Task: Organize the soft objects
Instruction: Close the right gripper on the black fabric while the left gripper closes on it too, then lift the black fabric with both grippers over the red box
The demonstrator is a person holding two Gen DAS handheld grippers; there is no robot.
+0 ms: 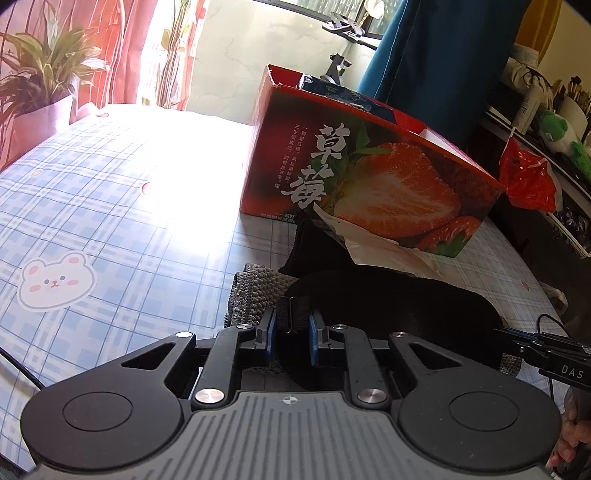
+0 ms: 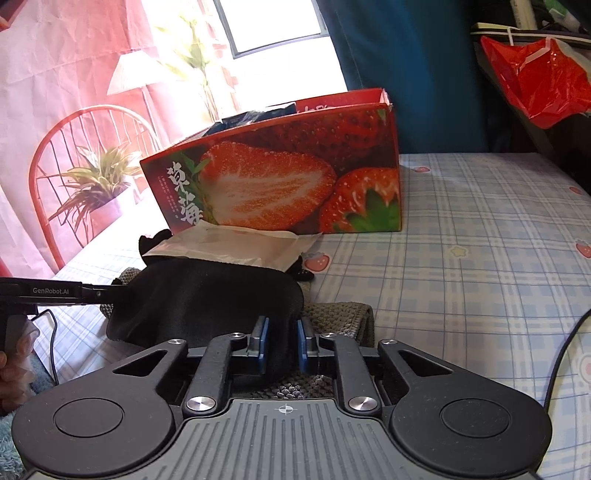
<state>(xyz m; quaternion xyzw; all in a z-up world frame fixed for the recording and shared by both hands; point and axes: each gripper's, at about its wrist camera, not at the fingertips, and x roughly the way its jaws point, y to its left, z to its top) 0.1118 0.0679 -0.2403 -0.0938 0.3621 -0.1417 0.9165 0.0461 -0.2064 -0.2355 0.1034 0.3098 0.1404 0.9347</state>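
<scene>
On checked table: left tool (image 1: 290, 325) clamps black mask's strap (image 1: 286, 314); right tool (image 2: 282, 341) pinches black mask (image 2: 207, 295).

Daylight is streaming from a window (image 2: 273, 22) at upper centre, blowing out the tablecloth (image 1: 173, 162) at centre left. The dark cloth (image 2: 207, 295) is losing detail in shadow. Fisheye distortion is bending frame edges; the corners are darkening and blurring.
</scene>
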